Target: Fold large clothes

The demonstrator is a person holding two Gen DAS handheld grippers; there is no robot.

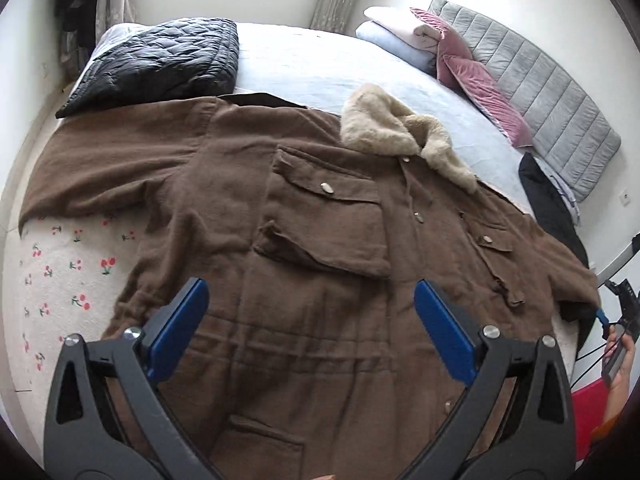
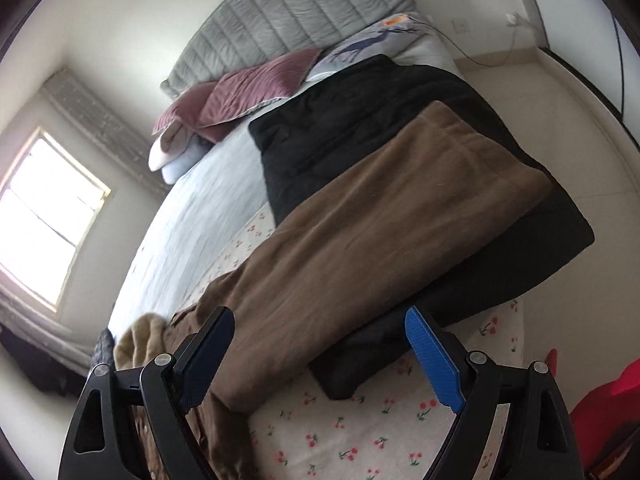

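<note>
Brown coat (image 1: 320,240) spread front-up across the bed (image 1: 320,64), fur collar (image 1: 396,132) toward the grey headboard (image 1: 540,88), hem toward the camera; one sleeve (image 1: 108,160) stretched flat over the cherry-print blanket (image 1: 68,272) below a folded black quilted jacket (image 1: 160,60); the other sleeve (image 2: 380,216) laid out over a black padded garment (image 2: 360,120) at the bed's edge.

Left gripper (image 1: 310,304) above the coat's waist, jaws wide, nothing between the blue pads — only cloth beneath; right gripper (image 2: 320,340) likewise wide and empty, poised over the near part of that far sleeve, close to where brown cloth meets black.

No fold made yet, by the look of it; likely next, a pinch on a sleeve or side edge to bring it across the chest.

Risks from here: catching the black garment along with the sleeve, since the two lie touching — would drag it into the fold; taking only the top layer of thick cloth, leaving the back panel behind and the fold lopsided; snagging a pocket flap (image 1: 324,184) or a button rather than the seam; heavy fabric slipping from a shallow bite midway over; bulky collar bunching and tipping the bundle; edge of the coat sliding off the bed on the right-hand side, where the sleeve lies close to the drop.
</note>
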